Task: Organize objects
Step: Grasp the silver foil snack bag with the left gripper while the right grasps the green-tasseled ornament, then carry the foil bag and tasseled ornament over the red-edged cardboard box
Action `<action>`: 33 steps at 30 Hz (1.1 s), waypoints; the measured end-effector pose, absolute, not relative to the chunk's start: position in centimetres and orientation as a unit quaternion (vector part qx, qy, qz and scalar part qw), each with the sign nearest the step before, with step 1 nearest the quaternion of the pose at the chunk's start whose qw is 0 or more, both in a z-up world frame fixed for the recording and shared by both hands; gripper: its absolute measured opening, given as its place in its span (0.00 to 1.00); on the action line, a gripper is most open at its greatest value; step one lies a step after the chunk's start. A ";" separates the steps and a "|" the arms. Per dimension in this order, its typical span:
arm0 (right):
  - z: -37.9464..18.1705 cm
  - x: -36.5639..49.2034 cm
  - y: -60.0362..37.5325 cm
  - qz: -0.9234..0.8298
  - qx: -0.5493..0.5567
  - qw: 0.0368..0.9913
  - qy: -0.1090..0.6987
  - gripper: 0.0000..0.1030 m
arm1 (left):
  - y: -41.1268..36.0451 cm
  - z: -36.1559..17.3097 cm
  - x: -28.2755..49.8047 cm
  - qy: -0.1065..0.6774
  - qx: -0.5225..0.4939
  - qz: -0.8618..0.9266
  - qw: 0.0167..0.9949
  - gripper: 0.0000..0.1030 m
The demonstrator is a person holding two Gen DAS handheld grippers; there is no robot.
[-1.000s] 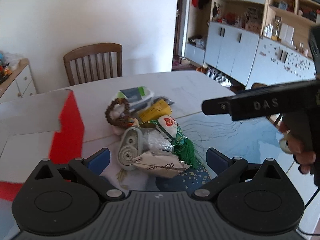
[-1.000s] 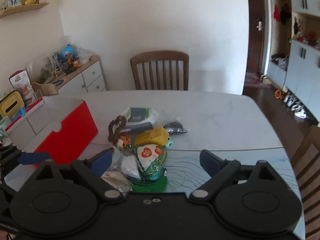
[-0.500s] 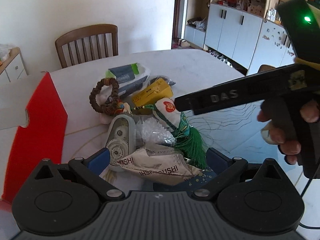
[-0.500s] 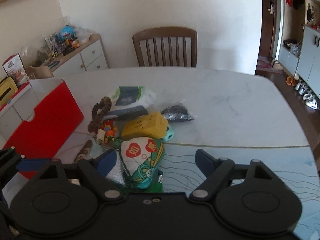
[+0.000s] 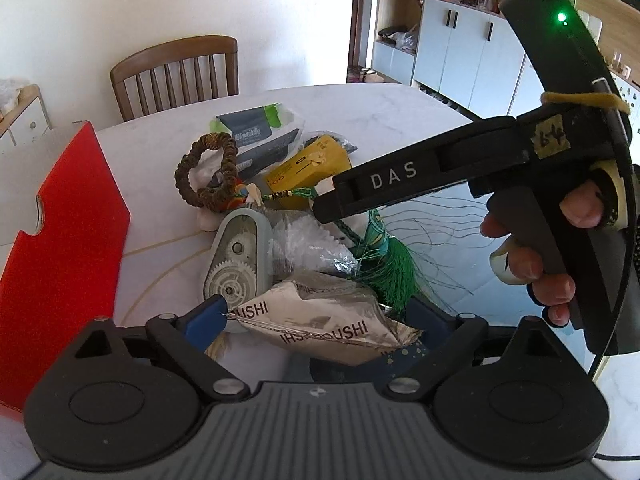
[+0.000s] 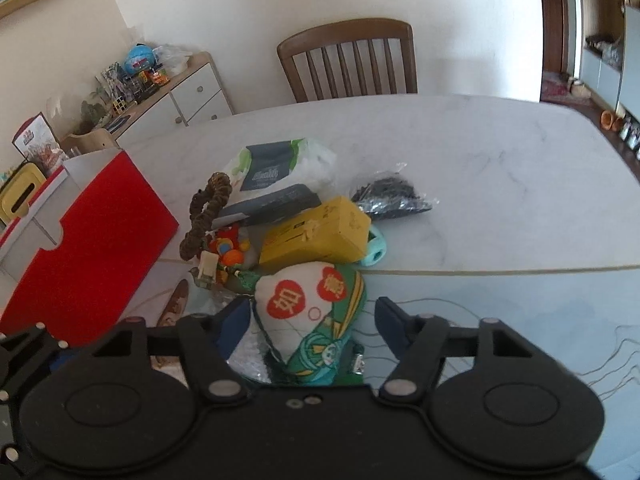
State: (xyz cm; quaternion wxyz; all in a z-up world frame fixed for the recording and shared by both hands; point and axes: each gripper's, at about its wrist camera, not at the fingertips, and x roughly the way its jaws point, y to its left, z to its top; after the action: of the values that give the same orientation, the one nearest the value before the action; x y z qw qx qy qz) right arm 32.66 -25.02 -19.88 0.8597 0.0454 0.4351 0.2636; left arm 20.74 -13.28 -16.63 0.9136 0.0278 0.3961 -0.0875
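— Right gripper: its jaws had just been narrowed around the embroidered sachet, which lay between them ungripped in the table's pile; a pickup was judged imminent.

— Left gripper?

— Spread wide, nothing grasped; the foil packet was straddled. Contact at the right pads was hidden, and the red box was cut off.

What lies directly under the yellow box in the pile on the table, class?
A teal round object pokes out beneath the yellow box at its right end. The rest of the box's underside is covered, so anything else below cannot be seen.
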 end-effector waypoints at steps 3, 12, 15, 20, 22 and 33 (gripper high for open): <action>-19.9 32.9 -25.2 0.269 0.063 0.854 0.440 0.53 | -13.3 -16.5 20.7 0.392 0.030 -0.087 0.915 0.89; -19.5 32.1 -25.2 0.262 0.067 0.859 0.435 0.44 | -13.4 -16.3 20.3 0.394 0.033 -0.092 0.914 0.79; -18.9 31.4 -25.2 0.260 0.064 0.863 0.428 0.43 | -13.3 -16.2 20.0 0.397 0.031 -0.092 0.913 0.77; -17.9 30.1 -25.6 0.259 0.061 0.868 0.420 0.42 | -12.6 -16.0 19.8 0.403 0.012 -0.092 0.910 0.72; -17.3 29.4 -25.9 0.257 0.058 0.869 0.419 0.42 | -12.5 -15.9 19.5 0.406 0.008 -0.094 0.909 0.71; -13.0 25.2 -27.0 0.257 0.030 0.876 0.407 0.41 | -10.9 -15.0 18.1 0.413 -0.028 -0.098 0.905 0.69</action>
State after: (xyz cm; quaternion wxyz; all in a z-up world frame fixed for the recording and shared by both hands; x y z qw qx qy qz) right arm 25.17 -27.01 -12.96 0.8763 0.0295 0.4065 0.2570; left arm 18.14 -10.90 -14.99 0.9050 -0.0281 0.4129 -0.0979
